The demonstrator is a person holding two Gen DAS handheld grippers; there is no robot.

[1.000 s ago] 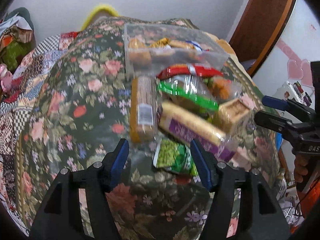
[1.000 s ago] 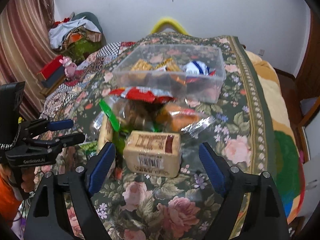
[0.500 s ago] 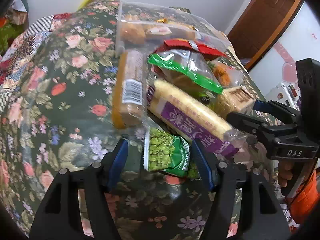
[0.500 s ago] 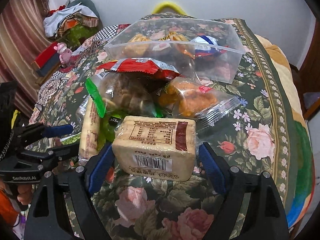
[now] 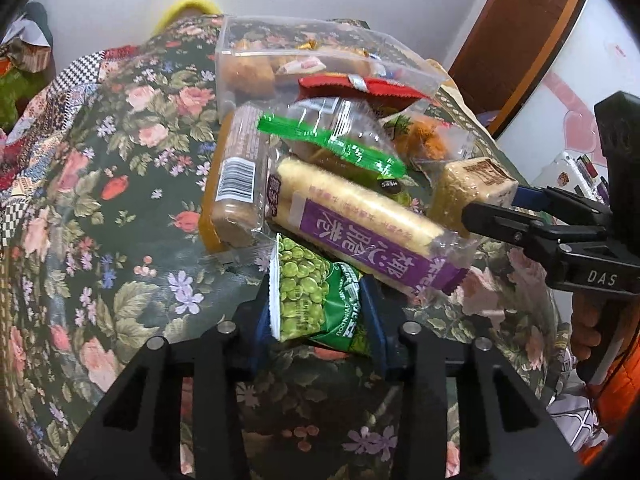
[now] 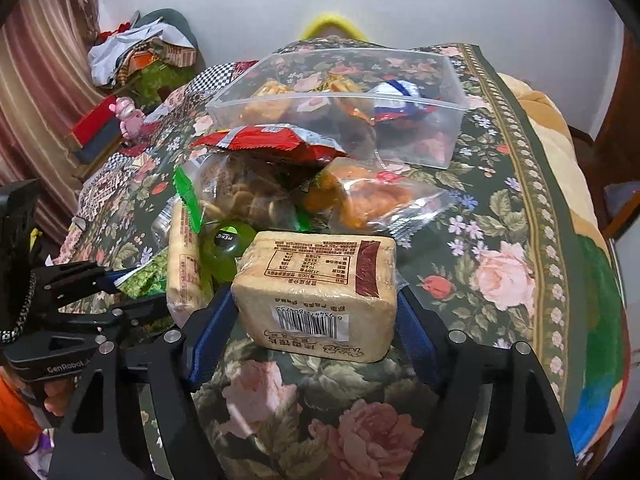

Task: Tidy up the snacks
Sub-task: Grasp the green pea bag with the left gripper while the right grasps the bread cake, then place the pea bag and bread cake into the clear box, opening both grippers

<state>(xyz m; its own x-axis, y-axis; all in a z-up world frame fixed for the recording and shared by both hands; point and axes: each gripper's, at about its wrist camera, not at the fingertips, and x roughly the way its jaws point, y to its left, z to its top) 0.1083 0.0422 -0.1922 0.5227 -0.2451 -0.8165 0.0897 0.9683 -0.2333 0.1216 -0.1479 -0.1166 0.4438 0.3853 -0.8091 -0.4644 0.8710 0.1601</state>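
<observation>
My left gripper (image 5: 318, 312) is shut on a green pea packet (image 5: 316, 294) at the near edge of the snack pile. My right gripper (image 6: 314, 312) is shut on a beige block-shaped cracker pack (image 6: 316, 292), which also shows in the left wrist view (image 5: 468, 192). A clear plastic bin (image 6: 340, 104) holding several snacks stands behind the pile; it also shows in the left wrist view (image 5: 320, 60). The pile holds a long purple-labelled wafer pack (image 5: 360, 224), an orange biscuit pack (image 5: 236, 176), a green-striped clear bag (image 6: 240, 196) and a red bag (image 6: 268, 142).
The snacks lie on a floral cloth (image 6: 500, 248) over a table. An orange-filled clear bag (image 6: 368, 196) lies right of the pile. Clothes and clutter (image 6: 136, 52) sit at the far left. A brown door (image 5: 516, 40) stands at the right.
Both grippers moved forward and closed: the left onto the green pea packet, the right onto the beige cracker pack.
</observation>
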